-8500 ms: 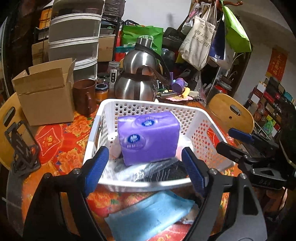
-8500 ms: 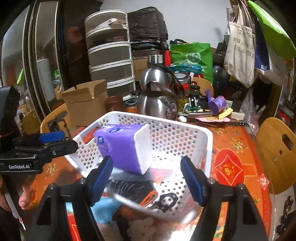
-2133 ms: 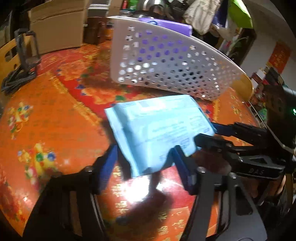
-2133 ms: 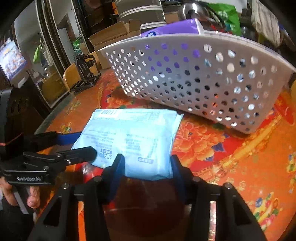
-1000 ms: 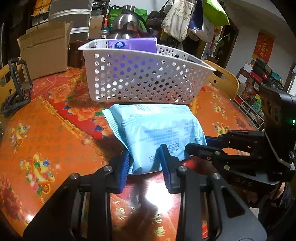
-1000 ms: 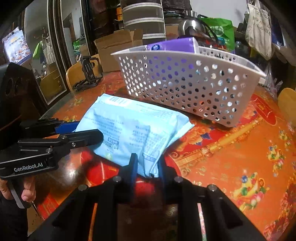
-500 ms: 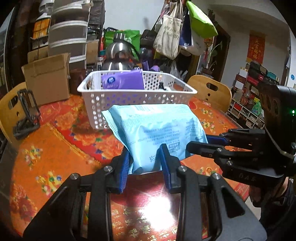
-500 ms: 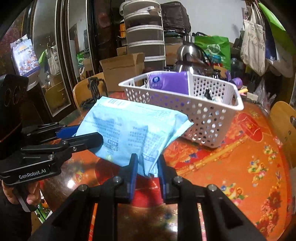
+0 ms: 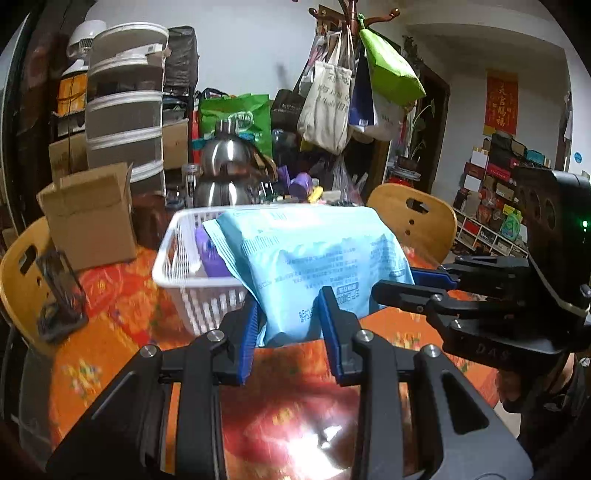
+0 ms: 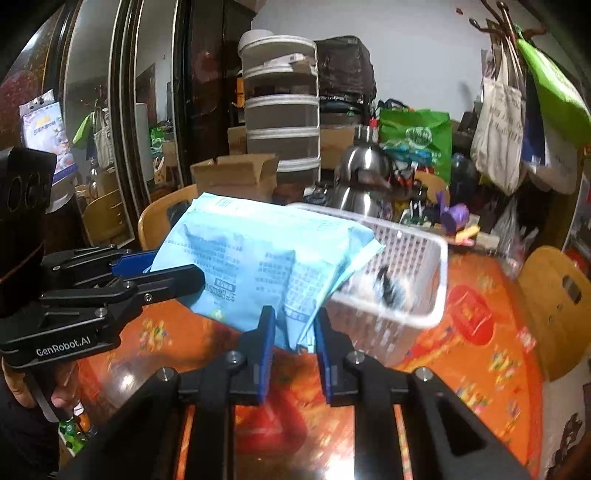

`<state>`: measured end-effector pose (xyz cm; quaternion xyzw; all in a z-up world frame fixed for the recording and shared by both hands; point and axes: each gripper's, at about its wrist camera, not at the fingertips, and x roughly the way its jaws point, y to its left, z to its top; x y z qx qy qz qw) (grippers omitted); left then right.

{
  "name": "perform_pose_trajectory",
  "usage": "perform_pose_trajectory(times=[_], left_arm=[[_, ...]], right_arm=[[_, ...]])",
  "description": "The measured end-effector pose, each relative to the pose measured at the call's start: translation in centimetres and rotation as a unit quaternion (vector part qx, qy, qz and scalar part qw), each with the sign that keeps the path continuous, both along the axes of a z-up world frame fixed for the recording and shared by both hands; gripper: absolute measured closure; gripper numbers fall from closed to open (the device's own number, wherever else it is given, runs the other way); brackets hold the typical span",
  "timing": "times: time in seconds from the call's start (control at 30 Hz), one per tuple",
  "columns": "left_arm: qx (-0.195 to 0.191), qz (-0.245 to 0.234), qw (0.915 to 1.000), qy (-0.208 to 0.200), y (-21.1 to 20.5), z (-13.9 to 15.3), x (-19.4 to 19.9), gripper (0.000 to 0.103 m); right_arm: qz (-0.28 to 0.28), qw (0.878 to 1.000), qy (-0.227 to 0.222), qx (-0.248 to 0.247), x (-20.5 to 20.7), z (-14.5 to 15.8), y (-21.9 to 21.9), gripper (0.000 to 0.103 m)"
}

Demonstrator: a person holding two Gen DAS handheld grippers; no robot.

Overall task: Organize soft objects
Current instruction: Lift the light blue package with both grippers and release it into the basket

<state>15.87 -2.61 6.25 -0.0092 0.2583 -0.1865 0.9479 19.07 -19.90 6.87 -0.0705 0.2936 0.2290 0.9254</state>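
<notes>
I am holding the blue pack (image 9: 314,258), both tongs (image 9: 288,325) (image 10: 291,332) clenched on it, above the white basket (image 9: 173,258) at frame centre.

I note an open cardboard box (image 9: 90,214) on the counter (image 9: 110,317), which wears an orange-red floral cloth. Behind it, a steel kettle (image 9: 229,173), a green shopping bag (image 9: 240,118) and a stacked grey drawer tower (image 9: 125,110). Tote bags (image 9: 328,103) hang from a coat rack (image 9: 351,14). A wooden chair (image 9: 417,221) stands at the far right edge.
</notes>
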Motion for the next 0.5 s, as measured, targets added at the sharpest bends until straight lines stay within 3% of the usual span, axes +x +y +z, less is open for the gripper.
perform_pose_trajectory(times=[0.23, 0.5], left_arm=[[-0.001, -0.002, 1.0000, -0.004, -0.3, 3.5, 7.0, 0.074], [0.017, 0.004, 0.9997, 0.019, -1.1, 2.3, 14.0, 0.074]], right_arm=[[-0.011, 1.000, -0.006, 0.000, 5.9, 2.7, -0.1, 0.084], [-0.023, 1.000, 0.005, -0.005, 11.1, 1.0, -0.4, 0.084]])
